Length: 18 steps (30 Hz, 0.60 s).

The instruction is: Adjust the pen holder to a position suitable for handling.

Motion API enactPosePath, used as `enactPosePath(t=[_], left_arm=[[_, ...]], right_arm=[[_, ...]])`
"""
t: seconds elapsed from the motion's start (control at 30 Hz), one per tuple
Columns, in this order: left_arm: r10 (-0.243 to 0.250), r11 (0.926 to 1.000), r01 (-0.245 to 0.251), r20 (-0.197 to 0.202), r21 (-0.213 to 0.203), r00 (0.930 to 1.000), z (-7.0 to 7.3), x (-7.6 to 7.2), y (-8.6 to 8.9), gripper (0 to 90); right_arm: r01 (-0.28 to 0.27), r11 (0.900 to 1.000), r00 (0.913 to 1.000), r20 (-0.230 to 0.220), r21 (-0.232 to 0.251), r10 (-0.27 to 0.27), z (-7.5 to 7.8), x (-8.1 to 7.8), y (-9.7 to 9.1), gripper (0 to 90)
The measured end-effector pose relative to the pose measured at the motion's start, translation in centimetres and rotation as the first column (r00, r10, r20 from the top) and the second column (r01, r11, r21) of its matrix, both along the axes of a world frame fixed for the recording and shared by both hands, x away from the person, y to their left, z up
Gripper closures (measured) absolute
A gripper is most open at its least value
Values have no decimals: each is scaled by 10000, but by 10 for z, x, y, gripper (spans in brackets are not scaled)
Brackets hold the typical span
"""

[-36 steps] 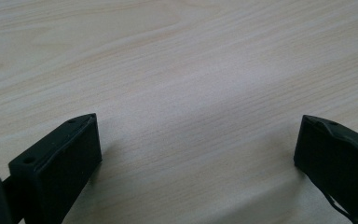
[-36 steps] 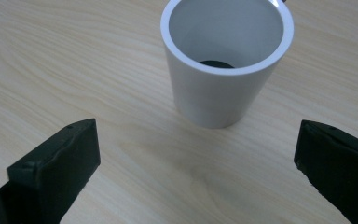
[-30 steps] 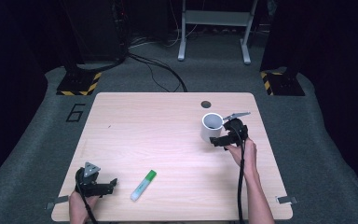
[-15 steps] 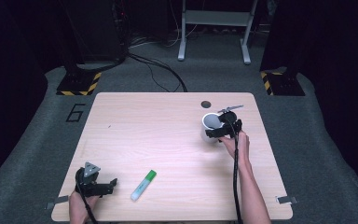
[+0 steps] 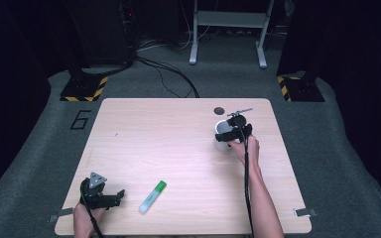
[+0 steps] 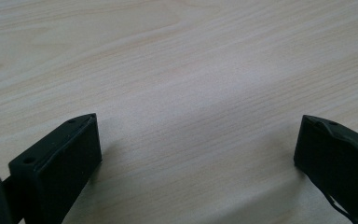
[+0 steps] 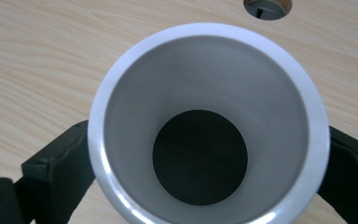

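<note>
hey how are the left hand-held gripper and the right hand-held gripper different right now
The left hand-held gripper sits at the table's near left corner with bare wood between its open jaws; the right hand-held gripper is far right, its jaws on either side of the white cup. The left lies beside the green-capped marker. Both are black and hand-held.

— From my feed: pale wood-grain tabletop (image 5: 178, 144), a glossy white ceramic cup (image 7: 205, 126) with a dark bottom.
— I see it. Also a white marker with green cap (image 5: 152, 197), and black-and-yellow striped floor plates (image 5: 84, 91).
</note>
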<state>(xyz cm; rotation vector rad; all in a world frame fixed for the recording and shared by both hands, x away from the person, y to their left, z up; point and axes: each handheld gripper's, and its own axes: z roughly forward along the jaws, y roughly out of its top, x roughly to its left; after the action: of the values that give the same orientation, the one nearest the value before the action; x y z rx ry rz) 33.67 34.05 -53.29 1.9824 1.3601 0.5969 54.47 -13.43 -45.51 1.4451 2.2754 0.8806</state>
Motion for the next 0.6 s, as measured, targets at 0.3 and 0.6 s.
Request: enactPosePath(t=[0.3, 0.6], left_arm=[[1, 10000, -1, -10, -9, 10000, 0, 0, 0, 4], [-7, 10000, 7, -9, -6, 10000, 0, 0, 0, 3]], right_arm=[[47, 9999, 9999, 151, -118, -45, -3, 1, 3, 46], [56, 9998, 9997, 245, -195, -52, -4, 1, 4, 53]])
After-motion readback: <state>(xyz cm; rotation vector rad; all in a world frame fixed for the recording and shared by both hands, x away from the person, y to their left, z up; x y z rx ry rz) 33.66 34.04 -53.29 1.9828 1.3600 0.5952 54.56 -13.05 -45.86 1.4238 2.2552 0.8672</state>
